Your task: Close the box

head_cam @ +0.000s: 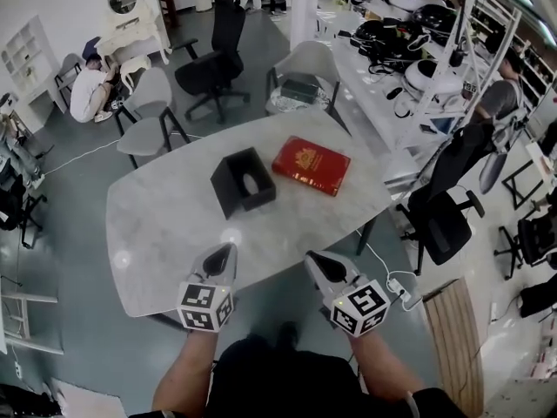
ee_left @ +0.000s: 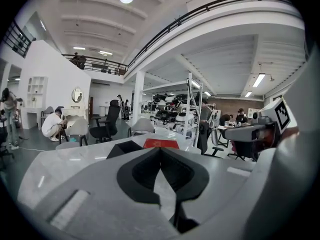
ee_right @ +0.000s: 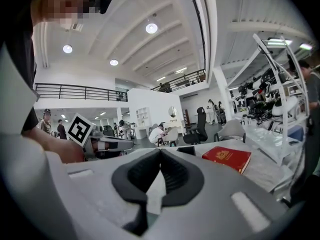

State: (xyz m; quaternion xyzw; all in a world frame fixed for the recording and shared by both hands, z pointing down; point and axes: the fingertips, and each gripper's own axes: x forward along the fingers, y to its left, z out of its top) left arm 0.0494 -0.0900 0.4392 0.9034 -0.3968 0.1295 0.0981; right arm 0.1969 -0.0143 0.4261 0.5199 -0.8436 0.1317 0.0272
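Note:
A black open box (head_cam: 244, 181) stands in the middle of the white oval table (head_cam: 165, 225), with a pale item inside it. A flat red lid-like box with gold print (head_cam: 311, 165) lies just to its right, touching or nearly touching it. My left gripper (head_cam: 228, 249) hovers at the table's near edge, shut and empty. My right gripper (head_cam: 313, 257) is beside it, also shut and empty. Both point toward the boxes from a good distance. The left gripper view shows the black box (ee_left: 124, 148) and red box (ee_left: 161, 143) beyond its tips; the right gripper view shows the red box (ee_right: 227, 157).
Grey chairs (head_cam: 148, 116) and a black office chair (head_cam: 213, 55) stand beyond the table. Another black chair (head_cam: 444, 212) sits at the right. A long bench with equipment (head_cam: 409, 50) runs along the right. A person crouches at the far left (head_cam: 89, 90).

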